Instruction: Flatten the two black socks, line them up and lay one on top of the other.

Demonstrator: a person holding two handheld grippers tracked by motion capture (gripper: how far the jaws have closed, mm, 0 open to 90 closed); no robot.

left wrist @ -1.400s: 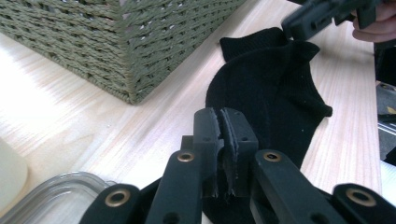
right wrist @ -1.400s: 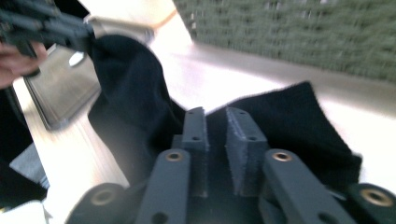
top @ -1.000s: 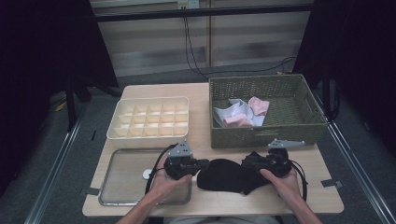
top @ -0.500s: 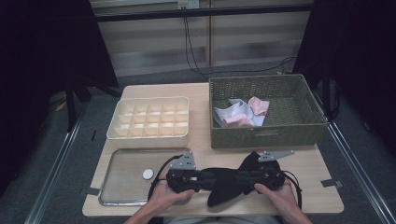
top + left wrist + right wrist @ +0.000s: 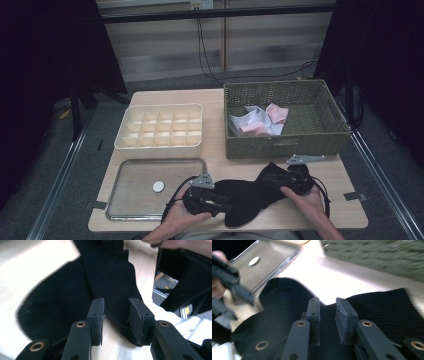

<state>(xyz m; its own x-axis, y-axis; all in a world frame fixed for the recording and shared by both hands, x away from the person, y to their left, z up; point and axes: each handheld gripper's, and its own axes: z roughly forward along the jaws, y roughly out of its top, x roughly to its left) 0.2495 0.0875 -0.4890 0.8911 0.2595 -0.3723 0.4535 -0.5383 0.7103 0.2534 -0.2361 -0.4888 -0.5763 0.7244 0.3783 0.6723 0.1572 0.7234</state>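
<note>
I've got the bench in the high view, pale wood, everything on it. Biggest item is the green woven basket at the far right, with pink and white cloth pieces lying inside. Left of it, apart, sits the cream compartment tray, cells bare as far as I can tell. Just in front of that is the clear shallow tray, with a small white disc on its floor. The black sock lies on the near edge of the bench, right beside the clear tray, stretched between my two hands; in the left gripper view it spreads across the bench top as a wide dark patch. Left gripper is at the sock's left end; its jaws have just been opening and now stand moderately apart, with a fold of the sock running up into the gap, pads not pressing on it. Right gripper is at the sock's right end, near the basket front; its jaws have just been closing to a narrow gap, ribbed sock fabric under and between them, but I cannot tell if the pads actually pinch it.
</note>
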